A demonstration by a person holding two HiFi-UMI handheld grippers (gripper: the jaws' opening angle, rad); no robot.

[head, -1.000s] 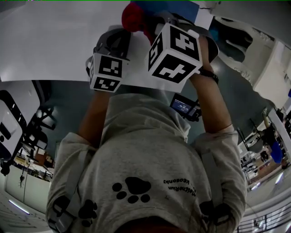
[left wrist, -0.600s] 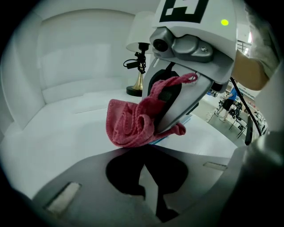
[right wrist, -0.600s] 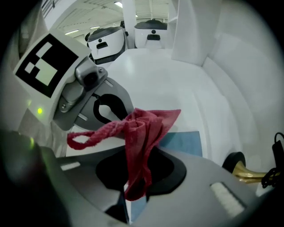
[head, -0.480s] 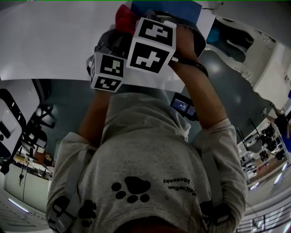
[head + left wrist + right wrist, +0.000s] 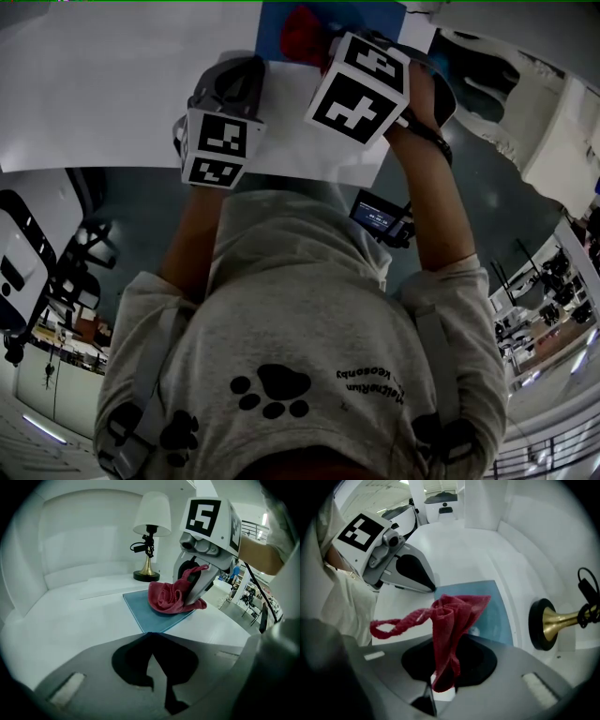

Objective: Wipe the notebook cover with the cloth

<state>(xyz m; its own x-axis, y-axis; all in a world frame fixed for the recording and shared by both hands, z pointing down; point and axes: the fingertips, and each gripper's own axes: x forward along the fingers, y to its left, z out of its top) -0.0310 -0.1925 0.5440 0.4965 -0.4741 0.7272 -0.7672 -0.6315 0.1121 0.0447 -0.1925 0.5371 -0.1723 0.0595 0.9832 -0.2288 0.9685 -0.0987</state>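
One notebook (image 5: 150, 616): blue, lying flat on the white worktop (image 5: 70, 616), with a lamp (image 5: 151, 536) standing just behind.
Left gripper (image 5: 149, 635): jaws sitting closed, tips right at the notebook's near corner.
Right gripper (image 5: 193, 601): jaws clamping the red cloth (image 5: 168, 597), which is resting bunched up on the cover.

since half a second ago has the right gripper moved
Yes. The right gripper swung rightward, carrying the cloth from the notebook's left edge onto its cover.

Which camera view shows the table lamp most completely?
The left gripper view: the lamp stands whole there, shade, stem and base. The right gripper view shows only its base and brass stem; the head view does not show it.
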